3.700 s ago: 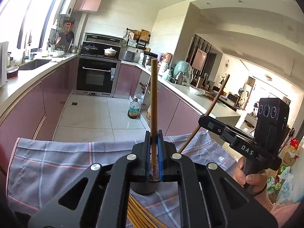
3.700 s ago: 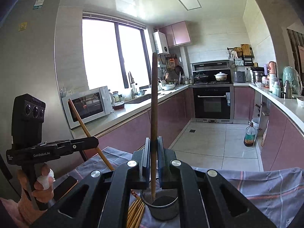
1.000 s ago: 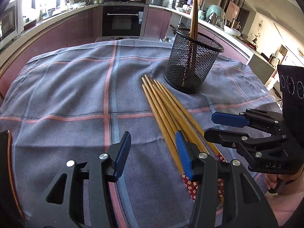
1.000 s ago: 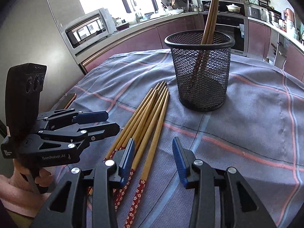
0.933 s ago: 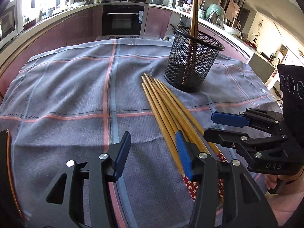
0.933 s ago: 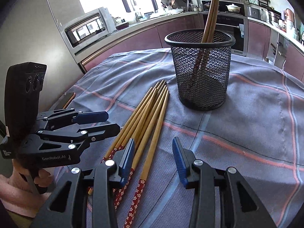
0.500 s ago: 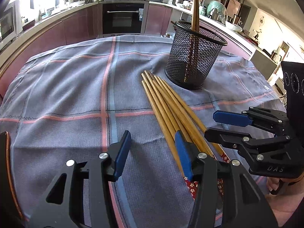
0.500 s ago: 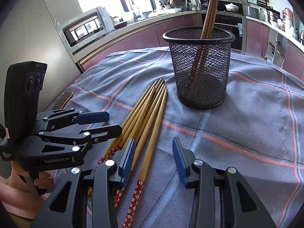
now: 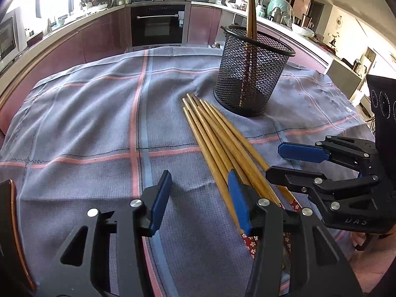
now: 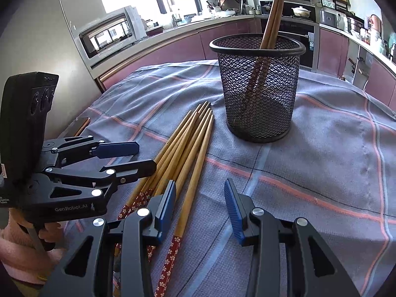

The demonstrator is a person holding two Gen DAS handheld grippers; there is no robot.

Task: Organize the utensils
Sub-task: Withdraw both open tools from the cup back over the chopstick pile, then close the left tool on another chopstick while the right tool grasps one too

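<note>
A black mesh holder (image 9: 252,74) (image 10: 258,86) stands on the grey checked cloth (image 9: 86,113) and holds two wooden chopsticks (image 10: 269,24). Several more chopsticks (image 9: 220,143) (image 10: 183,151) with red flowered ends lie side by side on the cloth in front of it. My left gripper (image 9: 199,198) is open and empty, low over the cloth at the near ends of the chopsticks. My right gripper (image 10: 198,203) is open and empty, just right of that bundle. Each gripper shows in the other's view, the right (image 9: 292,160) and the left (image 10: 133,156).
A phone (image 10: 80,125) lies at the cloth's left edge. A microwave (image 10: 109,34) sits on the counter behind. Kitchen counters and an oven (image 9: 158,24) ring the far side. The cloth to the left of the chopsticks is bare.
Both chopsticks held earlier now stand in the holder and both grippers have opened and come down behind the lying bundle. Over the last second both crept slightly toward the chopsticks.
</note>
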